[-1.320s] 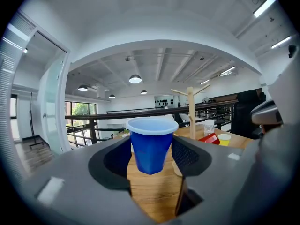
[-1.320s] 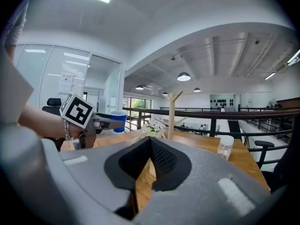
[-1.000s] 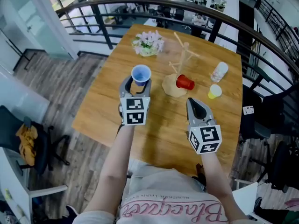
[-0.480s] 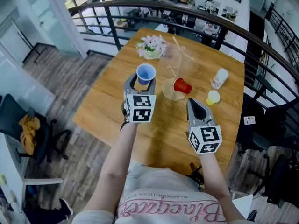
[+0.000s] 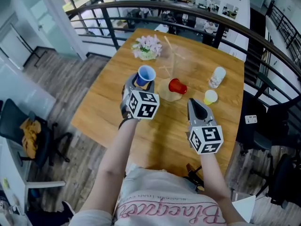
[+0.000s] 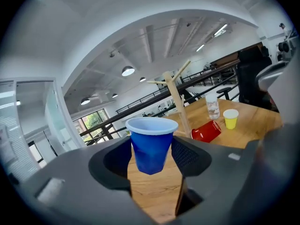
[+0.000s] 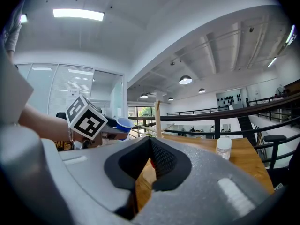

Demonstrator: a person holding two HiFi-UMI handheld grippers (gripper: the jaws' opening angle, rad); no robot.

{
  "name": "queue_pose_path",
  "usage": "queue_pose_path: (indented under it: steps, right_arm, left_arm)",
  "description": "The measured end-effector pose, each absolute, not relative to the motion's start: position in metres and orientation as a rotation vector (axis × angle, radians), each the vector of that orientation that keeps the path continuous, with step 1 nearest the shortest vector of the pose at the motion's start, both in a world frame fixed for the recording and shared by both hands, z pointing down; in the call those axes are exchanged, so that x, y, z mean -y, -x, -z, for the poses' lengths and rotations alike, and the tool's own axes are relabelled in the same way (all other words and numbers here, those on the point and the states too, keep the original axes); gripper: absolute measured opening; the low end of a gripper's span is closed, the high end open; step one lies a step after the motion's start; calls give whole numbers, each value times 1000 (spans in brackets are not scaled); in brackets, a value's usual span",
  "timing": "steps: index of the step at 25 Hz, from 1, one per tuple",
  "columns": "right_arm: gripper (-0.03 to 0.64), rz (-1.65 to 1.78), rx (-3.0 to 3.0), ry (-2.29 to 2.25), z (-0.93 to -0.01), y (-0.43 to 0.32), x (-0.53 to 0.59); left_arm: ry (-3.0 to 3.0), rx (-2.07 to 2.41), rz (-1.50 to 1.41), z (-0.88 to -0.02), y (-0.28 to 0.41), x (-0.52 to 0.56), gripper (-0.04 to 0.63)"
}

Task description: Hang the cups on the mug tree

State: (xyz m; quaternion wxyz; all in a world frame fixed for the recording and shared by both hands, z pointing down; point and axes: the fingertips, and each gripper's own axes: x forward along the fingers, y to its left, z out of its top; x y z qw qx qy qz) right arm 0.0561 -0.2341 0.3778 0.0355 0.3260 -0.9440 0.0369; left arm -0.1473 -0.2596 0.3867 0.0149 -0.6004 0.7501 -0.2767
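the blue cup (image 5: 145,74) is off the tabletop (image 5: 106,105), upright with its mouth up, grasped around its lower wall by the left claw (image 5: 140,84), just left of the mug tree (image 5: 170,89). the left gripper view shows what the head view cannot: both pads press into the sides of the blue cup (image 6: 151,144), its wall is slightly creased, and its base hangs clear above the wood. there the mug tree (image 6: 176,97) stands upright beyond the cup with bare pegs, while in the head view its thin stem is only a blur. the red cup (image 5: 177,85) lies on its side against the tree's round base, mouth toward the claws; the left gripper view shows the red cup (image 6: 206,131) right of the stem. the right claw (image 5: 195,103) hovers nearer the person, clenched with nothing between its tips; in its own view the right claw (image 7: 150,144) covers the red cup, and the blue cup (image 7: 124,124) shows at the left beside the left claw's marker cube. further right a yellow cup (image 5: 210,97) stands upright, with a clear container (image 5: 217,76) beyond it. a bunch of flowers (image 5: 146,46) sits at the far edge, and a dark railing (image 5: 188,6) curves behind the tabletop.
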Motion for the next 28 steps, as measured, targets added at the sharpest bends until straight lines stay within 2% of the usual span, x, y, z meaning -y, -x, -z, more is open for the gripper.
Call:
queue_pose_path:
  steps: [8, 28]
  right_arm:
    - [2, -146, 2891, -1036, -384, -62, 240]
    - [2, -252, 2855, -1126, -395, -74, 246]
  left_arm:
    - [1817, -2192, 1154, -399, 142, 288, 281]
    - [1628, -1646, 1510, -400, 100, 323, 282]
